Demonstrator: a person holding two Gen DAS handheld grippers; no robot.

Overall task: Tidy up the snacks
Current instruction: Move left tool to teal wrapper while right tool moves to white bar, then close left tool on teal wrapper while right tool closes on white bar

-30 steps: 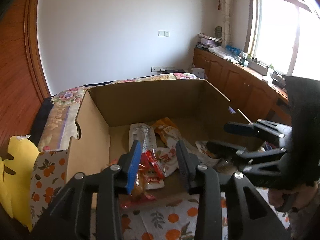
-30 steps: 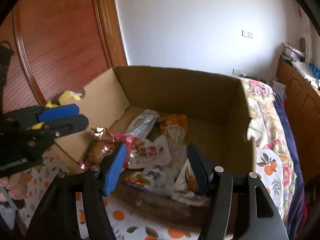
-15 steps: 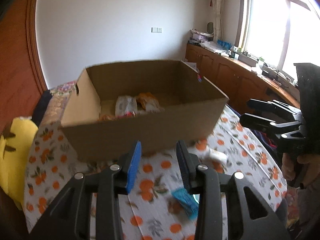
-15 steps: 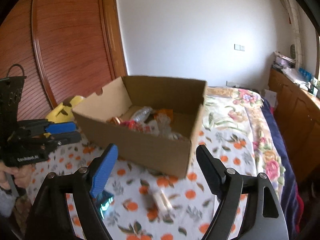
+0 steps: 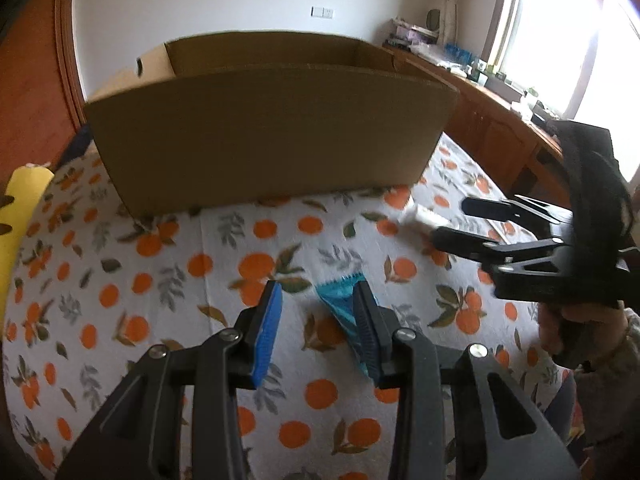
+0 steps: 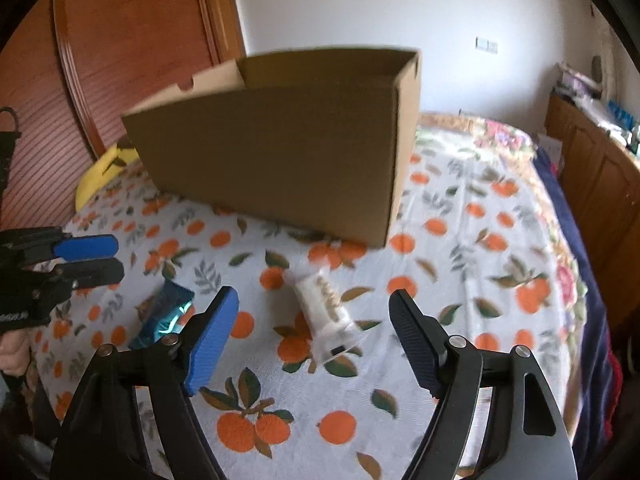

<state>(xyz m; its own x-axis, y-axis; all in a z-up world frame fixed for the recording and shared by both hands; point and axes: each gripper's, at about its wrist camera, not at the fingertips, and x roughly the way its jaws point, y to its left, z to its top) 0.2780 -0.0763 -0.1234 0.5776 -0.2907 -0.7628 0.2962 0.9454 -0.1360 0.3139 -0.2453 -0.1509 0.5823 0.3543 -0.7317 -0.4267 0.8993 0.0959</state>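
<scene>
A brown cardboard box [image 5: 264,128] stands on the orange-print cloth; its inside is hidden from both views. It also shows in the right wrist view [image 6: 288,152]. A teal snack packet [image 5: 340,308] lies on the cloth just ahead of my left gripper [image 5: 318,320], which is open and empty; the packet sits by its right finger. The packet also shows in the right wrist view [image 6: 164,316]. A white wrapped snack [image 6: 324,312] lies between the wide-open fingers of my right gripper [image 6: 312,340], below them. It shows in the left wrist view too [image 5: 420,216].
A yellow plush toy [image 5: 20,208] lies at the cloth's left edge. A wooden door [image 6: 120,60] stands behind the box. Wooden cabinets [image 5: 492,128] and a window are at the right. A floral bedspread [image 6: 504,136] lies beyond the cloth.
Both grippers have pulled back from over the box and dropped low toward the cloth. The box's contents are out of sight now, and the teal packet and white snack are close ahead.
</scene>
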